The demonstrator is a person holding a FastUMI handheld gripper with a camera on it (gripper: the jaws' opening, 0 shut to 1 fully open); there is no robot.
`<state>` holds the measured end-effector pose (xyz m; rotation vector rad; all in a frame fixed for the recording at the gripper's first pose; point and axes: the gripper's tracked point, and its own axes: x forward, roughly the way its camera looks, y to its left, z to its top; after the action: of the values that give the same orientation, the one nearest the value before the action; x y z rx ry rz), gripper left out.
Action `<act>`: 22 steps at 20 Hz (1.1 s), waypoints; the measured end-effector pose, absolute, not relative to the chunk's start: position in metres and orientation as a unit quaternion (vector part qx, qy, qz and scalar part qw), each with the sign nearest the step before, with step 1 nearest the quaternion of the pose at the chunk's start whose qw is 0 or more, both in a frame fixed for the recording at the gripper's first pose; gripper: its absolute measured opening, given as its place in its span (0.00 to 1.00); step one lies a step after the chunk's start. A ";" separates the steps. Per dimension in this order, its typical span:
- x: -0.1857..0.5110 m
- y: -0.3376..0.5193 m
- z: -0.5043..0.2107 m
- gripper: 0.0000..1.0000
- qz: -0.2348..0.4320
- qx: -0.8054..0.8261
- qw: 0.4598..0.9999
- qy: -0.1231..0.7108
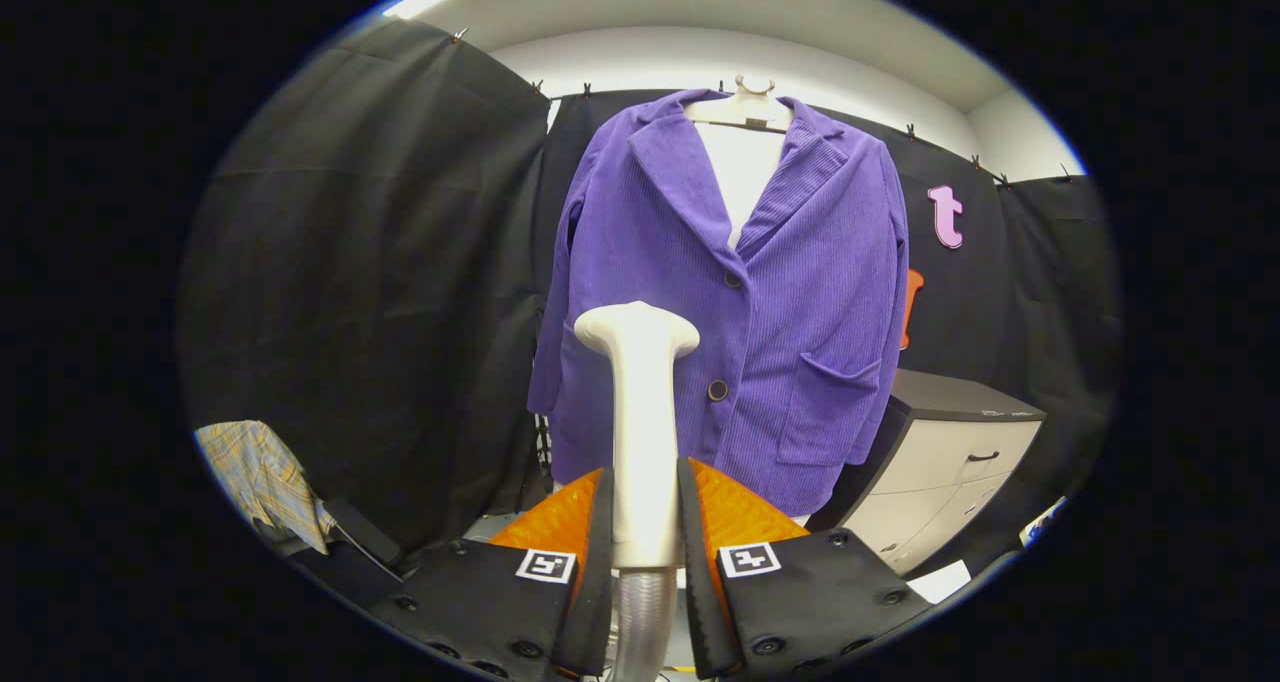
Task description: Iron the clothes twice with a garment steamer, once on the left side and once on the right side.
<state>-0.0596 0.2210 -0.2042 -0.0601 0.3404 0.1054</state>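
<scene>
- Your claw (645, 522) grips the cream plastic garment steamer (640, 412), both fingers pressing its handle.
- Steamer head sits upright before the purple corduroy jacket (790, 292) on its hanger.

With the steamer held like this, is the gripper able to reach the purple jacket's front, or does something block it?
Probably yes. The gripper has its fingers shut on the steamer handle, and the steamer head points at the purple jacket hanging just beyond. Nothing stands between the head and the cloth.

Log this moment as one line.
gripper shut on steamer | steamer head upright, before jacket | jacket on hanger
</scene>
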 end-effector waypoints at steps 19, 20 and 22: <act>-0.135 0.075 -0.060 0.39 0.010 0.000 0.999 0.046; -0.140 0.066 -0.057 0.39 0.006 -0.001 0.999 0.045; -0.152 0.047 -0.052 0.39 -0.002 -0.002 0.999 0.042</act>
<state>-0.1522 0.0473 -0.0519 -0.0044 0.0832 -0.0041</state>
